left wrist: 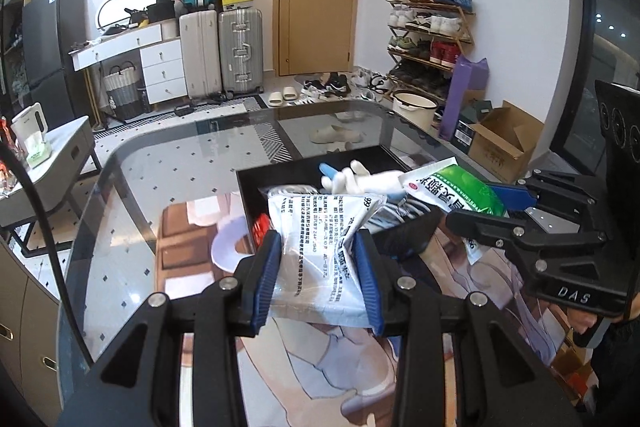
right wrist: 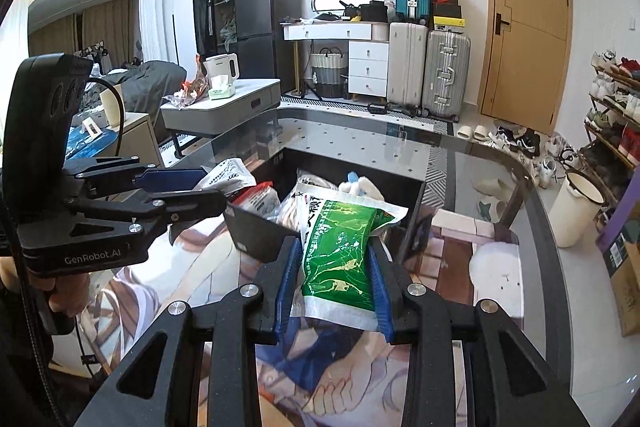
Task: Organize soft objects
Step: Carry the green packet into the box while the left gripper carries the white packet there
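My left gripper (left wrist: 318, 247) is shut on a white soft pack with black print (left wrist: 320, 247) and holds it over the near edge of a black bin (left wrist: 280, 175). My right gripper (right wrist: 334, 255) is shut on a green and white soft pack (right wrist: 340, 251), held over the same bin (right wrist: 256, 235). In the left wrist view the right gripper (left wrist: 484, 207) shows at the right with the green pack (left wrist: 460, 187). In the right wrist view the left gripper (right wrist: 212, 187) shows at the left with the white pack (right wrist: 228, 177). A white plush toy (left wrist: 360, 179) and other packs lie in the bin.
The bin stands on a glass table (left wrist: 180, 163) over an illustrated mat (left wrist: 192, 239). A grey side table (right wrist: 224, 107) with a kettle stands to the left. Suitcases (left wrist: 240, 51), a white dresser (left wrist: 160, 67), a shoe rack (left wrist: 432, 35) and a cardboard box (left wrist: 500, 143) line the room beyond.
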`<state>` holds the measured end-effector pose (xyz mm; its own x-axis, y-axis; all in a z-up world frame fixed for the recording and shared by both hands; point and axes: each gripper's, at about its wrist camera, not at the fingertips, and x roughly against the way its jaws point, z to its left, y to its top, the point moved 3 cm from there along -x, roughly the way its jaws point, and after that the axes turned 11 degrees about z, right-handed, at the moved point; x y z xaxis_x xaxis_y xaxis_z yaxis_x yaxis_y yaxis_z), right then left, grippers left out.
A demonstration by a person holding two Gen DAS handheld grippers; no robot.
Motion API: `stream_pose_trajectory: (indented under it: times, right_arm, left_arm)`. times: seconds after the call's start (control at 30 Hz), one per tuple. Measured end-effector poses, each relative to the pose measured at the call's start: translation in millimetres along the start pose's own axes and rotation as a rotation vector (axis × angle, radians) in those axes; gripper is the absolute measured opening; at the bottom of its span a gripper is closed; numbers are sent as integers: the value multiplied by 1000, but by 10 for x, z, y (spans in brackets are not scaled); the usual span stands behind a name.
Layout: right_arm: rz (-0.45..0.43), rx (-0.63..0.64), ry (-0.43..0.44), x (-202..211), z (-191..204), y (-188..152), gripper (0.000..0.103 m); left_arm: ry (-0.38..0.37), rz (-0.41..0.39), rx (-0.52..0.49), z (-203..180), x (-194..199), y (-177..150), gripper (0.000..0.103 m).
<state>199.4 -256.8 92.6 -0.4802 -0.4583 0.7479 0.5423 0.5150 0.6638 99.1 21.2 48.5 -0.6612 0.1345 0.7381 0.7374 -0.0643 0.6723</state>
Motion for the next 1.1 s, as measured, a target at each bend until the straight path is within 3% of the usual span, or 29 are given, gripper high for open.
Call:
stream_pose_trajectory:
  times: [0.57,1.1]
  right_arm:
    - [7,-10,-8,-236,-148,259,34]
    - [75,51,-18,-643,-117,437,34]
  left_arm:
    - [32,-4,28,131,-209,238,36]
    - [21,16,57,226,-510,382,36]
